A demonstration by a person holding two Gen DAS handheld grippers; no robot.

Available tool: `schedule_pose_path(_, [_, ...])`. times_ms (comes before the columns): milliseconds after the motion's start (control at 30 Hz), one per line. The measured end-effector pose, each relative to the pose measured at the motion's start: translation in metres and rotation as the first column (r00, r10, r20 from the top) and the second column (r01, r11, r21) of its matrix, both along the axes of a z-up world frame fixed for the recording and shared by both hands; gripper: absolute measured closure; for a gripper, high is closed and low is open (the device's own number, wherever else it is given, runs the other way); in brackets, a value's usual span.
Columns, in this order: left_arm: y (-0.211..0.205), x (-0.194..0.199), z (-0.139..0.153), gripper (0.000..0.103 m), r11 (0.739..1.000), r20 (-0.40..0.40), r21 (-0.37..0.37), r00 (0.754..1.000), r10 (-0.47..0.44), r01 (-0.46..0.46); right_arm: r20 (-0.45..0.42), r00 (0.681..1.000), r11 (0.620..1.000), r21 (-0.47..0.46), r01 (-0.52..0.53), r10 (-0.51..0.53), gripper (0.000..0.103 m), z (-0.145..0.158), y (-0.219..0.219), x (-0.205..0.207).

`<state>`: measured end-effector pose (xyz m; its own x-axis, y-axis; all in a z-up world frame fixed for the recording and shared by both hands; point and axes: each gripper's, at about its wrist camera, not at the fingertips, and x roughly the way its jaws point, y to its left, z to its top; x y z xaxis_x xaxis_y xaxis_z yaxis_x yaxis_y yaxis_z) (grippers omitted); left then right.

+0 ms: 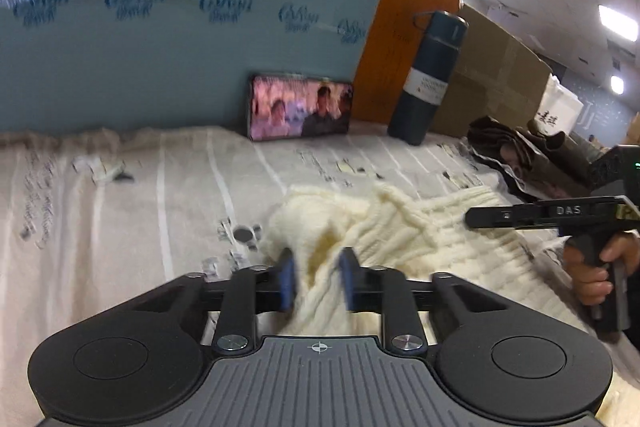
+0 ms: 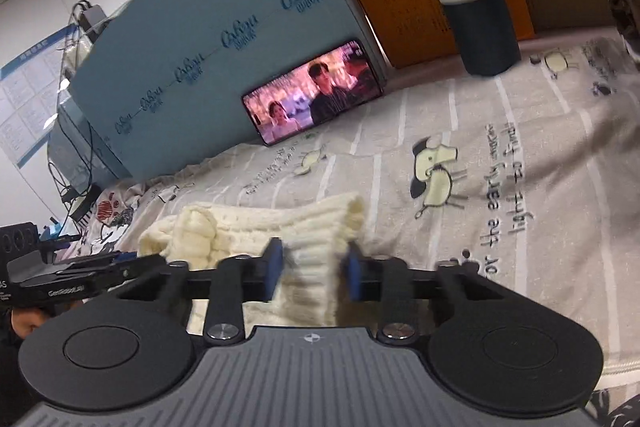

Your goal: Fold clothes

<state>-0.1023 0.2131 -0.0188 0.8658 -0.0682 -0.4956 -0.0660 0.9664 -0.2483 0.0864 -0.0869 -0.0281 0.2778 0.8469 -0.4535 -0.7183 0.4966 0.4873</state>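
1. Left gripper has its blue pads spread a bit, with a bunched fold of the cream knit sweater between them. Can't tell if it's actually pinching.
2. Right gripper: same deal, ribbed edge between its pads.
3. The sweater runs sideways between both tools, so neither's nearer. I'd guess both lift together.

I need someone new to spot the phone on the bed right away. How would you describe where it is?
Find the big pale-blue foam board standing at the far edge of the printed bedsheet. The phone leans on its long side against the board's foot, left of the dark-teal insulated bottle. It is the only glowing thing there, its screen playing a pinkish video with faces.
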Motion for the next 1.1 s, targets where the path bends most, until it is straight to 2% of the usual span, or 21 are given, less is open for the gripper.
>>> schedule_pose_path(100, [-0.003, 0.004, 0.016, 0.092, 0.999, 0.053, 0.038, 0.999, -0.001, -0.001, 0.058, 0.998, 0.999, 0.029, 0.021, -0.023, 0.090, 0.014, 0.001, -0.001])
schedule_pose_path(233, [-0.009, 0.022, 0.031, 0.092, 0.997, 0.072, 0.071, 0.997, -0.014, 0.009, 0.104, 0.993, 0.997, 0.044, 0.059, -0.063, 0.091, 0.030, 0.006, 0.005])
schedule_pose_path(333, [-0.007, 0.046, 0.029, 0.092, 0.996, 0.032, 0.092, 0.999, 0.009, -0.012, 0.101, 0.990, 0.995, 0.030, 0.099, -0.102, 0.091, 0.035, 0.014, 0.021])
schedule_pose_path(400, [-0.007, 0.062, 0.021, 0.089, 0.991, -0.023, 0.133, 0.999, 0.033, -0.029, 0.095, 0.987, 0.992, -0.014, 0.128, -0.126, 0.091, 0.029, 0.024, 0.032])
schedule_pose_path(467, [-0.005, 0.070, 0.013, 0.077, 0.985, -0.056, 0.161, 0.996, 0.070, -0.060, 0.085, 0.985, 0.986, -0.065, 0.153, -0.147, 0.091, 0.016, 0.030, 0.040])
schedule_pose_path(500, [-0.004, 0.070, 0.011, 0.064, 0.981, -0.057, 0.173, 0.994, 0.092, -0.081, 0.078, 0.985, 0.984, -0.077, 0.161, -0.155, 0.089, 0.010, 0.030, 0.042])
schedule_pose_path(533, [-0.002, 0.068, 0.011, 0.040, 0.976, -0.039, 0.184, 0.992, 0.122, -0.113, 0.070, 0.984, 0.983, -0.074, 0.167, -0.162, 0.087, 0.006, 0.028, 0.044])
schedule_pose_path(600, [0.001, 0.062, 0.014, 0.020, 0.958, 0.008, 0.218, 0.982, 0.190, -0.187, 0.052, 0.982, 0.982, -0.056, 0.182, -0.179, 0.079, 0.001, 0.022, 0.046])
schedule_pose_path(633, [-0.001, 0.058, 0.018, 0.019, 0.949, 0.038, 0.234, 0.978, 0.207, -0.210, 0.042, 0.981, 0.981, -0.044, 0.191, -0.189, 0.077, 0.001, 0.018, 0.047])
schedule_pose_path(700, [-0.009, 0.054, 0.027, 0.012, 0.948, 0.083, 0.251, 0.980, 0.180, -0.195, 0.062, 0.975, 0.976, -0.033, 0.214, -0.211, 0.067, 0.004, 0.015, 0.045])
schedule_pose_path(733, [-0.014, 0.052, 0.031, 0.010, 0.947, 0.101, 0.267, 0.982, 0.157, -0.179, 0.078, 0.973, 0.975, -0.030, 0.222, -0.219, 0.066, 0.006, 0.015, 0.043])
schedule_pose_path(833, [-0.049, 0.061, 0.031, 0.009, 0.920, 0.089, 0.385, 0.995, 0.036, -0.068, 0.113, 0.966, 0.971, -0.024, 0.238, -0.234, 0.065, 0.010, 0.014, 0.036])
schedule_pose_path(900, [-0.068, 0.074, 0.027, 0.009, 0.898, 0.042, 0.440, 0.999, -0.006, -0.013, 0.123, 0.964, 0.971, -0.011, 0.240, -0.236, 0.063, 0.016, 0.012, 0.030])
schedule_pose_path(1000, [-0.076, 0.101, 0.013, 0.009, 0.878, -0.061, 0.475, 0.998, -0.029, 0.055, 0.122, 0.969, 0.977, -0.002, 0.214, -0.213, 0.057, 0.023, 0.009, 0.018])
schedule_pose_path(1033, [-0.073, 0.108, 0.007, 0.015, 0.873, -0.083, 0.484, 0.996, -0.017, 0.055, 0.120, 0.972, 0.979, -0.010, 0.204, -0.201, 0.056, 0.024, 0.008, 0.012])
schedule_pose_path(1067, [-0.067, 0.113, 0.003, 0.025, 0.874, -0.092, 0.484, 0.996, -0.007, 0.051, 0.117, 0.975, 0.981, -0.019, 0.194, -0.190, 0.055, 0.024, 0.006, 0.006])
schedule_pose_path(1100, [-0.061, 0.114, 0.001, 0.047, 0.885, -0.094, 0.462, 0.996, -0.015, 0.056, 0.121, 0.976, 0.983, -0.028, 0.184, -0.179, 0.055, 0.024, 0.006, 0.000])
